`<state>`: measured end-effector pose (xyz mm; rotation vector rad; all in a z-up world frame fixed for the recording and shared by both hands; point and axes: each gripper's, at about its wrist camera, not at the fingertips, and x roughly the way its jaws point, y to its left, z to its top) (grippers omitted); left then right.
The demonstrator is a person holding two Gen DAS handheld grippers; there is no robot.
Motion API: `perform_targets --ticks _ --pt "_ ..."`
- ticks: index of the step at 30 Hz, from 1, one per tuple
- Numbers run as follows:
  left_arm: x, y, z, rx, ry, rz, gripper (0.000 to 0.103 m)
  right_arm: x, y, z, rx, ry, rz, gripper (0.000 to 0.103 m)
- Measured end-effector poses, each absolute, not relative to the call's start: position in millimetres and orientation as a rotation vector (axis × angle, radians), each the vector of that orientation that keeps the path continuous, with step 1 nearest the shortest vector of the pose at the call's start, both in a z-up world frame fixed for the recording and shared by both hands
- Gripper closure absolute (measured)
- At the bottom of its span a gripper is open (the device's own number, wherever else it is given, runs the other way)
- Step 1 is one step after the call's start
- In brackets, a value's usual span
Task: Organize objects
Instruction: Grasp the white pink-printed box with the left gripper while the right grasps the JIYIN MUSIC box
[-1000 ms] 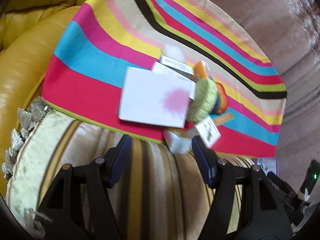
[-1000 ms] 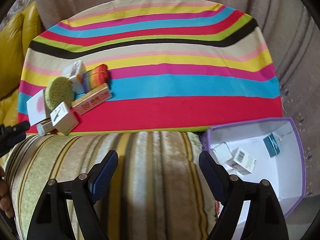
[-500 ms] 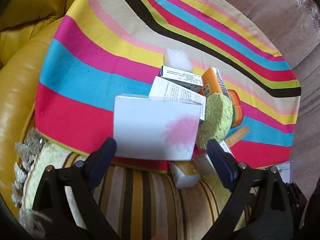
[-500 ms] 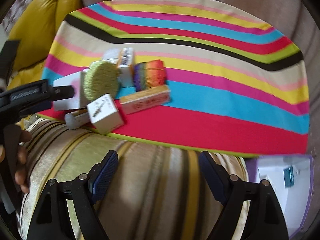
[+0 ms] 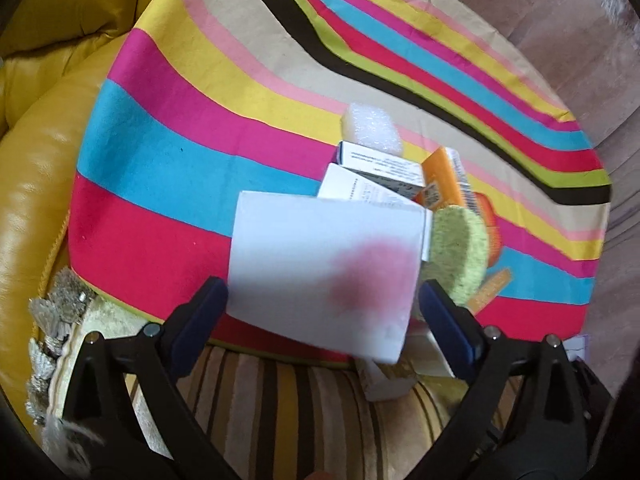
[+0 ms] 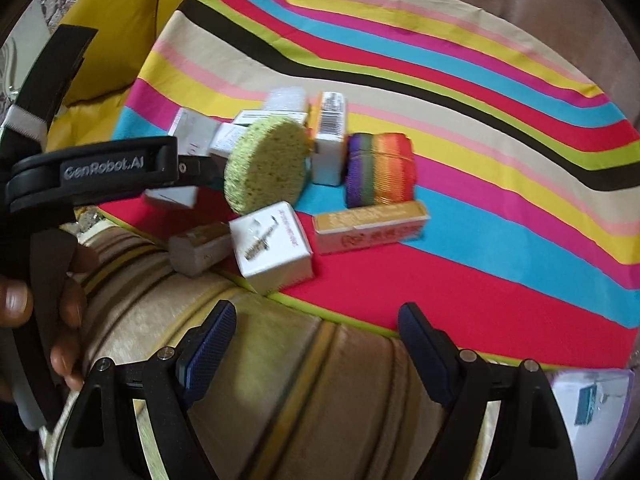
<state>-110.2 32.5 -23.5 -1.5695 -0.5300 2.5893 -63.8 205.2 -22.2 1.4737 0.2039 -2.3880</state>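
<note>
A pile of small boxes and sponges lies on a striped cloth [image 5: 200,152]. In the left wrist view a white box with a pink blotch [image 5: 324,272] fills the gap of my open left gripper [image 5: 322,316]; the fingers flank it without clear contact. Behind it are a green round sponge [image 5: 460,256], an orange box [image 5: 444,176] and a white foam block [image 5: 370,128]. My right gripper [image 6: 316,340] is open and empty over the striped cushion, short of a white box [image 6: 272,248], a gold box [image 6: 370,226], a rainbow sponge [image 6: 380,168] and the green sponge [image 6: 266,162].
A yellow leather sofa [image 5: 36,160] lies left of the cloth. A striped cushion [image 6: 280,392] with tassels [image 5: 56,320] borders the cloth's near edge. A purple-rimmed white bin [image 6: 592,404] with a teal box sits at the lower right. The left gripper's body [image 6: 100,172] shows at left.
My left gripper has moved forward until the white pink-blotched box sits between its fingers. My right gripper has swung left towards the pile, and the bin has slid to the frame's corner.
</note>
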Motion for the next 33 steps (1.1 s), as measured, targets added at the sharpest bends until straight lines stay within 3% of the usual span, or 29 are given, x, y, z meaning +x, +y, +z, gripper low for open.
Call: perform_targets --ticks 14,20,22,33 --pt "-107 38 -22 -1.584 -0.494 2.570 0.004 -97 177 -40 1.473 0.258 -2.304 0.020" --pt "-111 48 -22 -1.602 -0.479 2.558 0.001 -107 170 -49 1.488 0.280 -2.275 0.040" --pt "-113 52 -23 -1.612 -0.471 2.562 0.001 -107 169 -53 1.502 0.281 -2.259 0.059" --pt "-113 49 -23 -1.596 -0.550 2.611 0.000 -98 192 -42 1.450 0.160 -2.326 0.060"
